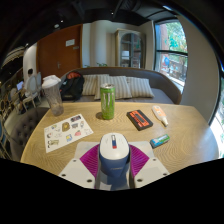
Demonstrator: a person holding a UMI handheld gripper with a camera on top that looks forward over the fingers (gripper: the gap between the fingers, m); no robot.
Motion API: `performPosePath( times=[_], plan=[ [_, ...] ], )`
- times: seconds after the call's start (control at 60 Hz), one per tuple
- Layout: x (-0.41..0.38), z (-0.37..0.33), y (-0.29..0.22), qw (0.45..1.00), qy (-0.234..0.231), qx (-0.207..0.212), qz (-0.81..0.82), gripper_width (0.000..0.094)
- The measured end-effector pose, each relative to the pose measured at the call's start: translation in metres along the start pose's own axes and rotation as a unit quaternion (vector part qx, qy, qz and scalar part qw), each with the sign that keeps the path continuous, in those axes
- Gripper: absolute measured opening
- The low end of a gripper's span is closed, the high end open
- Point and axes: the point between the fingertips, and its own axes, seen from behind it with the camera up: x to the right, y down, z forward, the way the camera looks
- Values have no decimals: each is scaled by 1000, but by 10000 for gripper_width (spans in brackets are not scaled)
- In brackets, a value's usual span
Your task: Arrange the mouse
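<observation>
A white and blue computer mouse (112, 157) sits between my gripper's (112, 162) two fingers, whose magenta pads (87, 158) press on both of its sides. The mouse is held above the near edge of a wooden table (110, 130). Its white top and scroll wheel face up; its underside is hidden.
On the table stand a green can (107, 101), a clear plastic jug (52, 95), a printed sheet (68, 131), a dark box (139, 119), an orange marker (160, 116) and a teal item (160, 141). A sofa with cushions (125, 87) lies beyond.
</observation>
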Motion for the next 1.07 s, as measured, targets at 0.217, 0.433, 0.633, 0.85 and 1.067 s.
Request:
performPosePath(
  times=[0.217,0.433,0.633,0.85,1.067],
  plan=[
    [11,26,68,997,40,-62,23,408],
    [12,29,67,998,32,-52,32,495],
    [23,-13,68,994,31,-97,41,839],
    [58,-113,97,991,30,-128,37,849],
    [131,-194,149,983,68,-164,54,847]
  ],
)
